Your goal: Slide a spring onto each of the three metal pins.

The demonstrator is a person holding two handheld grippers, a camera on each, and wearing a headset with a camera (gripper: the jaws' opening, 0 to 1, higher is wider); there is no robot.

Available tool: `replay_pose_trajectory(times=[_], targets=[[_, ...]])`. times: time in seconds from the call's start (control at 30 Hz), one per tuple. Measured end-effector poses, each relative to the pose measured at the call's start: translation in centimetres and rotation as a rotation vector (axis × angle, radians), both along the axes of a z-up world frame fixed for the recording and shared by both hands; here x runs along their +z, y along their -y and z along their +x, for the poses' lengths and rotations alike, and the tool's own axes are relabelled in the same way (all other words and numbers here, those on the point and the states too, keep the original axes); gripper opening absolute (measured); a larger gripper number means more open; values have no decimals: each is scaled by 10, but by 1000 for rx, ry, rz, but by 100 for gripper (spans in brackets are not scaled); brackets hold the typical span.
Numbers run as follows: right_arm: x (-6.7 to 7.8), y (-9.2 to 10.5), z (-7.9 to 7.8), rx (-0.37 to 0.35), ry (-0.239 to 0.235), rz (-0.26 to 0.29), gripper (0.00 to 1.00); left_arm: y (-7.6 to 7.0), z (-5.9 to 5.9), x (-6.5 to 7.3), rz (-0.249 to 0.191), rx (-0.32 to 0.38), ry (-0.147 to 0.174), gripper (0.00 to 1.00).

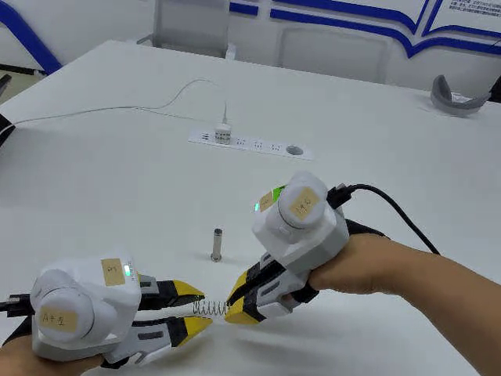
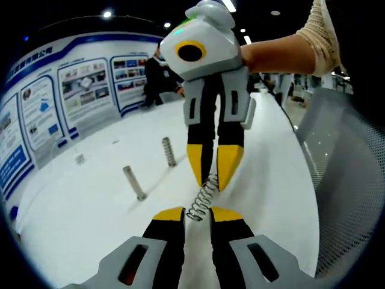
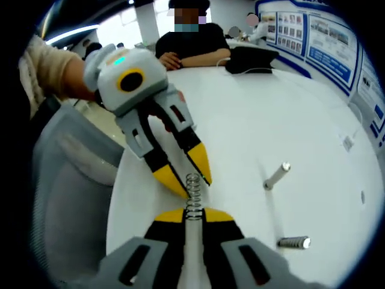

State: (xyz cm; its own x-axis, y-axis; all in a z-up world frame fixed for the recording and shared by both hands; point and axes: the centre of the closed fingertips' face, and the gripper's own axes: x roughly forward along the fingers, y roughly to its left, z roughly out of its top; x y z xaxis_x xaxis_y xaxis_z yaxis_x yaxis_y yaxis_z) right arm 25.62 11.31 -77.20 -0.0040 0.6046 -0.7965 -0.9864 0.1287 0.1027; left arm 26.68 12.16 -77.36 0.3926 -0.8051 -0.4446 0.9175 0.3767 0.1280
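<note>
The left tongs (image 1: 194,311) sit low over the table (image 1: 102,180), clenched on one end of the spring (image 1: 210,307). The spring hangs roughly level just above the table, spanning the short gap between the two tools. Just beyond it a bare pin (image 1: 217,244) stands upright with nothing touching it. In the left gripper view a farther pin (image 2: 169,151) looks ribbed and may already carry a spring, though it is too small to be sure. To the right, the right tongs (image 1: 237,304) pinch the spring's other end.

The main risk is probably this double grip. If the hands drift apart or twist, the coils could stretch or kink. If one side lets go while the spring is loaded, it may whip sideways and jump out of the other grip, then roll off across the table.

A second risk is the mouth of the spring. An end squeezed between the tips is not open for the pin, so pushing down could buckle the coil or tip the pin over. The bulky right tool is also near the pin and could knock it when it turns.
</note>
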Motion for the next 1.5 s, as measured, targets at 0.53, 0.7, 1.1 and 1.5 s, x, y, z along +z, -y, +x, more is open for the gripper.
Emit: replay_pose_trajectory(times=[0.53, 0.7, 1.1, 1.5], targets=[[23, -7, 1, -11, 28, 50, 12, 1, 1, -1, 1, 3, -5, 12], [34, -13, 2, -15, 42, 90, 12, 2, 1, 0, -5, 4, -7, 11], [45, -29, 4, -25, 81, 151, 11, 3, 0, 3, -31, 21, -23, 11], [50, -41, 5, -38, 109, 203, 12, 4, 1, 6, -75, 45, -60, 11]])
